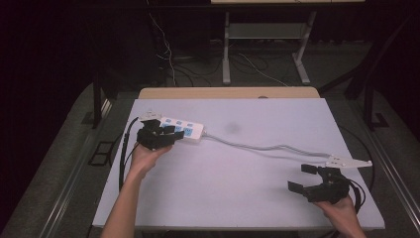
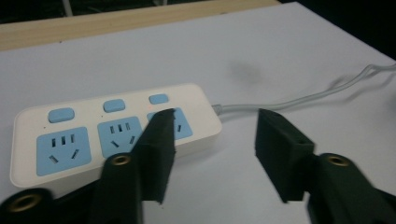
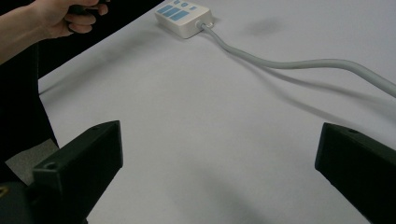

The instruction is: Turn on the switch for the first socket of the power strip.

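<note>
A white power strip (image 1: 184,130) with blue sockets and blue switches lies at the left of the white table top (image 1: 247,188). Its grey cable (image 1: 267,147) runs right across the table. My left gripper (image 1: 173,132) hovers at the strip's near side, open, one jaw over the end socket (image 2: 184,125) and the other past the strip's cable end. In the left gripper view the strip (image 2: 112,130) lies just ahead of the jaws. My right gripper (image 1: 303,177) is open low at the right front, nothing between its jaws. In the right gripper view the strip (image 3: 184,16) lies far off.
A faint grey smudge (image 1: 232,128) marks the table near the strip. The table's wooden back edge (image 1: 228,92) shows behind the white top. Dark floor with cables and a desk frame (image 1: 267,44) lies beyond.
</note>
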A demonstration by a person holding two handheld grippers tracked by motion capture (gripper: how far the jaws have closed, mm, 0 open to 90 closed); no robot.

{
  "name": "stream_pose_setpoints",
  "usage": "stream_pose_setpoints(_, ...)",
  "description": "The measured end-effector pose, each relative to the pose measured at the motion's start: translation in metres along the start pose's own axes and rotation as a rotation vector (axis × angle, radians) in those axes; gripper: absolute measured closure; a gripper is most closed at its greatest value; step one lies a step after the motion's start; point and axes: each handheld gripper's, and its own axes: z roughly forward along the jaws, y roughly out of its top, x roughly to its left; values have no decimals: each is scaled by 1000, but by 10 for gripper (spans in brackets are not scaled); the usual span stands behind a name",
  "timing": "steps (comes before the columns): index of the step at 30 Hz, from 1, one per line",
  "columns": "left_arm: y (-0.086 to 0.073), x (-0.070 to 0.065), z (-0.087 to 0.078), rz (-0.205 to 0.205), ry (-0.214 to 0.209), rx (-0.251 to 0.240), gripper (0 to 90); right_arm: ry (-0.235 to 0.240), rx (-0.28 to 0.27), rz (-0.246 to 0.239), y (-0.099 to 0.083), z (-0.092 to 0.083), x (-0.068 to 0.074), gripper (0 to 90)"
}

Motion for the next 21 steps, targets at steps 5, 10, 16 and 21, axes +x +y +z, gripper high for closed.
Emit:
stream_pose_setpoints(5, -11, -7, -17, -43, -38, -27, 155, 7, -1, -5, 1, 0, 3, 4)
stream_pose_setpoints(10, -16, -13, -28, -38, -58, -43, 52, 12, -1, -13, 1, 2, 6, 4)
stream_pose_setpoints(16, -24, -26, -41, -19, -65, -29, 0, 25, -7, -19, 1, 2, 12, 4)
stream_pose_setpoints(21, -39, -38, -48, -9, -100, -32, 0, 32, 5, -22, 1, 4, 14, 4)
